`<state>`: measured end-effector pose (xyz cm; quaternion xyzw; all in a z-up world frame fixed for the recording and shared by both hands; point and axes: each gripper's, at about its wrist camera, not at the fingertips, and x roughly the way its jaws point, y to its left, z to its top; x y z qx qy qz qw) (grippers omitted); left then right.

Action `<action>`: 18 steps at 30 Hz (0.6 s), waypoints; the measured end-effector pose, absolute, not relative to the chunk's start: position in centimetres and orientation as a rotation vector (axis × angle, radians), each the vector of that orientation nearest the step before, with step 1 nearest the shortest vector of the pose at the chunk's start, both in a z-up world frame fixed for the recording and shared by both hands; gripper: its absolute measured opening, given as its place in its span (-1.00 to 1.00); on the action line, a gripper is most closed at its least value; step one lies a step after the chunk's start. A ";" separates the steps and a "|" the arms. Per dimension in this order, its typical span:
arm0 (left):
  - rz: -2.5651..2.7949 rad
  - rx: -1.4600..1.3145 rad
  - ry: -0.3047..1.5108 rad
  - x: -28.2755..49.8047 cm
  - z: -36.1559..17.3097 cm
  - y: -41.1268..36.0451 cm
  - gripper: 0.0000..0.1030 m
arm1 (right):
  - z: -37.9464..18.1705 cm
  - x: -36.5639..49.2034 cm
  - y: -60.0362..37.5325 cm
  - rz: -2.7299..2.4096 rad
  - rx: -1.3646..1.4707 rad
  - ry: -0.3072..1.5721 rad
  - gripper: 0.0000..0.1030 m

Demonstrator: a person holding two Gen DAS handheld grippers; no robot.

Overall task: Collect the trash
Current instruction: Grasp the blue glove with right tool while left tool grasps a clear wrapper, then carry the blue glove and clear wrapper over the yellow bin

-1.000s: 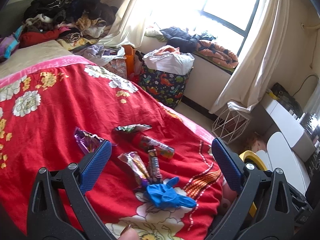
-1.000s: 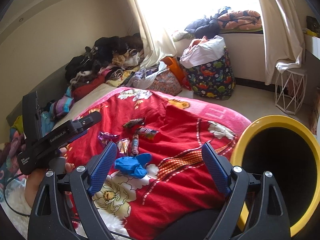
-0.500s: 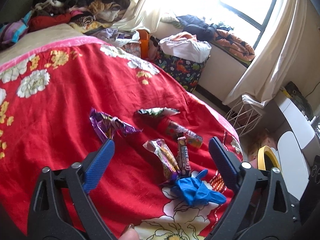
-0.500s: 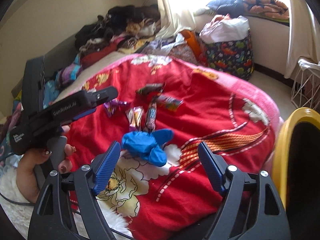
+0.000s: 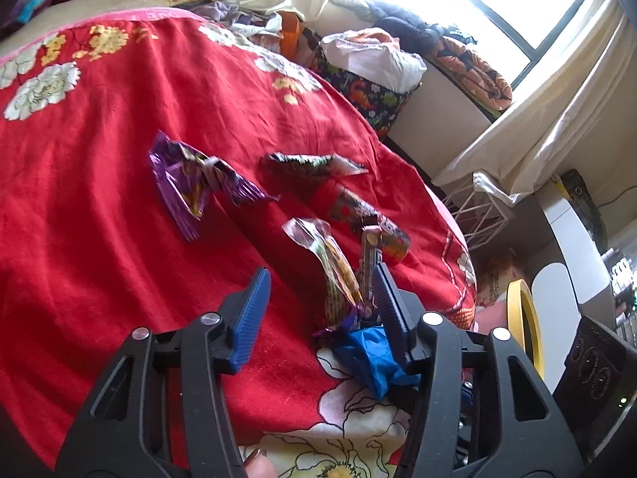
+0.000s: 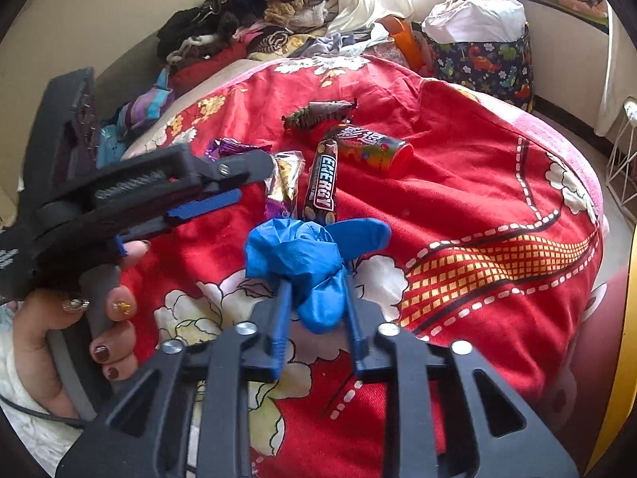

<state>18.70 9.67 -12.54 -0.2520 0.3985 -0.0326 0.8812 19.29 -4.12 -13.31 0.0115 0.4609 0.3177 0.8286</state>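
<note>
Several pieces of trash lie on the red flowered blanket (image 5: 99, 139): a purple wrapper (image 5: 191, 183), a dark green wrapper (image 5: 310, 163), a red tube wrapper (image 6: 370, 145), a clear yellow snack wrapper (image 5: 334, 267), an "ENERGY" bar wrapper (image 6: 322, 183) and a crumpled blue glove (image 6: 306, 255). My right gripper (image 6: 316, 298) is shut on the blue glove. My left gripper (image 5: 318, 298) is partly closed around the yellow snack wrapper, its jaws apart from it; it also shows in the right wrist view (image 6: 223, 187).
A yellow-rimmed bin (image 5: 525, 330) stands off the bed's right edge, also at the right wrist view's edge (image 6: 627, 358). A dinosaur-print laundry bag (image 6: 485, 59), a white wire basket (image 5: 477, 207) and piled clothes (image 6: 254, 16) lie beyond the bed.
Both grippers moved down toward the trash. The right gripper's jaws closed on the blue glove. The left gripper's jaws narrowed around the yellow snack wrapper.
</note>
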 end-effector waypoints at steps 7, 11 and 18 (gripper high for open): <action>-0.094 -0.539 0.860 19.1 -13.5 8.9 -0.64 | -12.8 18.4 -5.8 0.668 0.057 0.963 -0.77; -0.104 -0.527 0.849 18.8 -13.1 8.6 -0.70 | -12.3 17.8 -6.9 0.659 0.073 0.947 -0.80; -0.132 -0.502 0.806 18.3 -11.3 7.7 -0.74 | -10.9 17.0 -8.7 0.644 0.098 0.893 -0.82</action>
